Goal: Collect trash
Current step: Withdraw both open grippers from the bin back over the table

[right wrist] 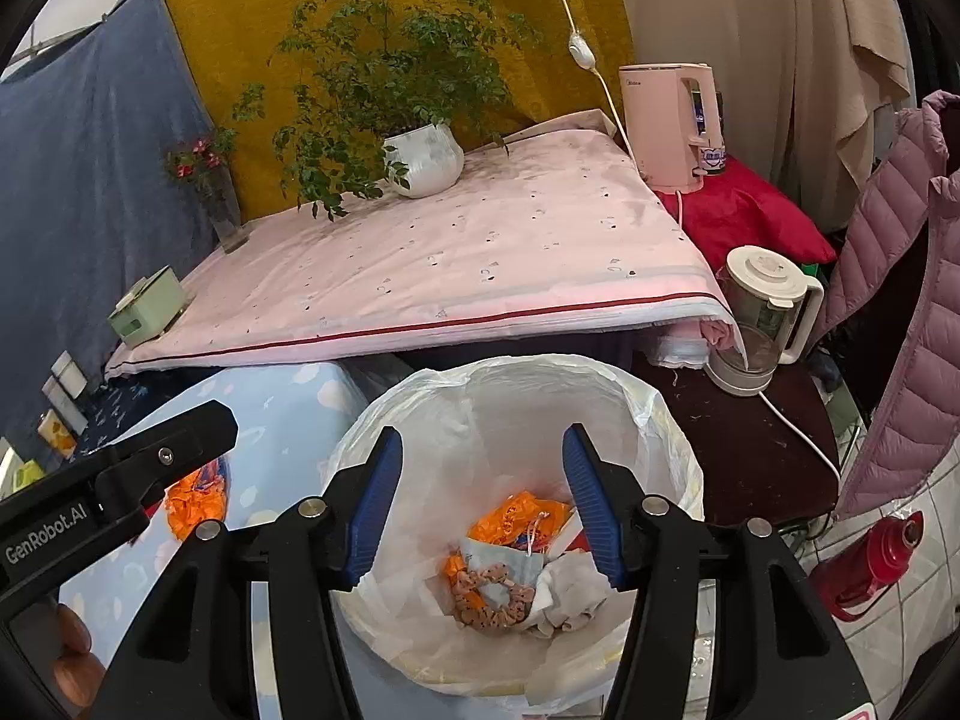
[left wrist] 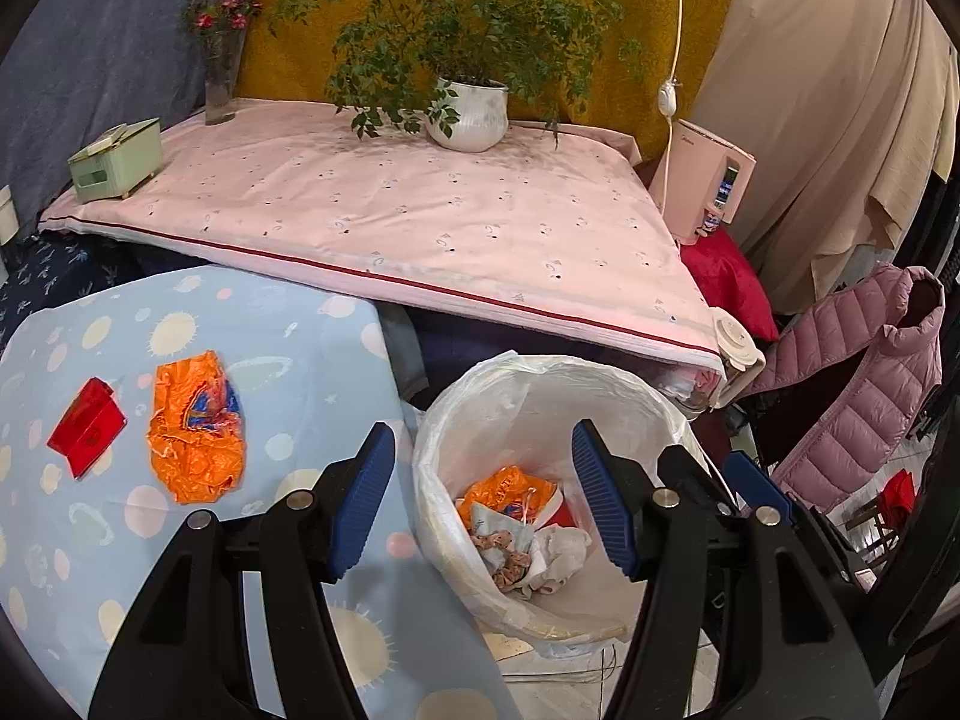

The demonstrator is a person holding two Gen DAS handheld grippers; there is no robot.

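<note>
Blue cloth (left wrist: 288, 372) holds wrapper (left wrist: 195, 426) (orange).

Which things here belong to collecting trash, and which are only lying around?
Job:
- orange plastic wrapper
- red packet
- lined trash bin, already holding trash

Not the job:
- potted plant
- flower vase
- green box
- pink kettle
- blender jug
- red thermos
</note>
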